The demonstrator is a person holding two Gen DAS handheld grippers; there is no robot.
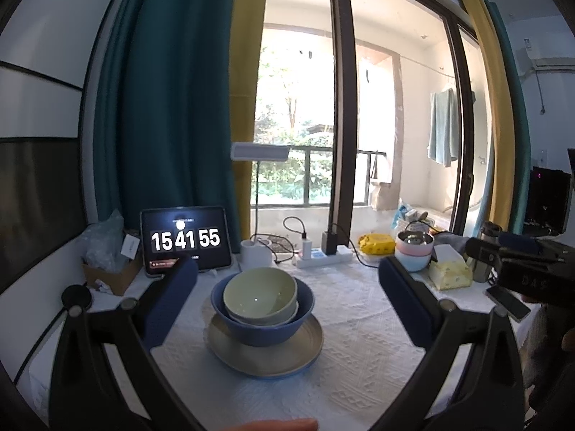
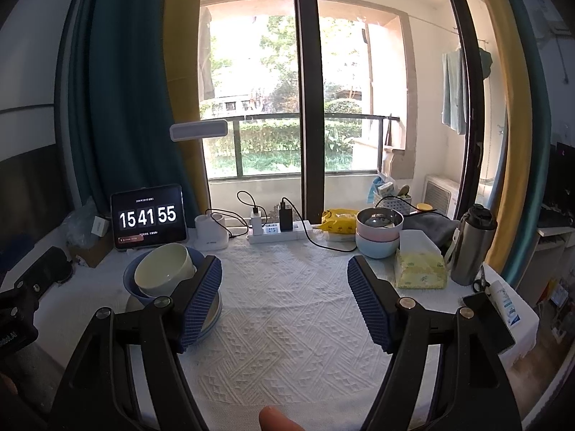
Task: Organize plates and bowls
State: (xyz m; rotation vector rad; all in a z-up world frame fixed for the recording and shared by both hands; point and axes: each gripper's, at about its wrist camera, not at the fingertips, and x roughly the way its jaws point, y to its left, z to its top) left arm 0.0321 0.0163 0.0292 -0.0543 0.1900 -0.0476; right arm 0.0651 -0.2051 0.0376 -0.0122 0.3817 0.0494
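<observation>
We see a table with white tablecloth [image 2: 287, 309]; on it a beige plate [image 1: 266, 355], tablet [image 2: 148, 217], power strip [image 2: 276, 233], tissue pack [image 2: 420, 269].

Bare cloth on the surface [image 2: 287, 323] lies open between the stacked bowls and plate [image 1: 264, 323] on the left and the tissue pack [image 2: 420, 265], flask [image 2: 470, 244] and pastel bowls [image 2: 379, 233] crowding the right, with a power strip [image 2: 278, 231] behind.

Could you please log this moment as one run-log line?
left gripper: open, empty | right gripper: open, empty | green bowl in blue bowl on plate | table: stack at left
</observation>
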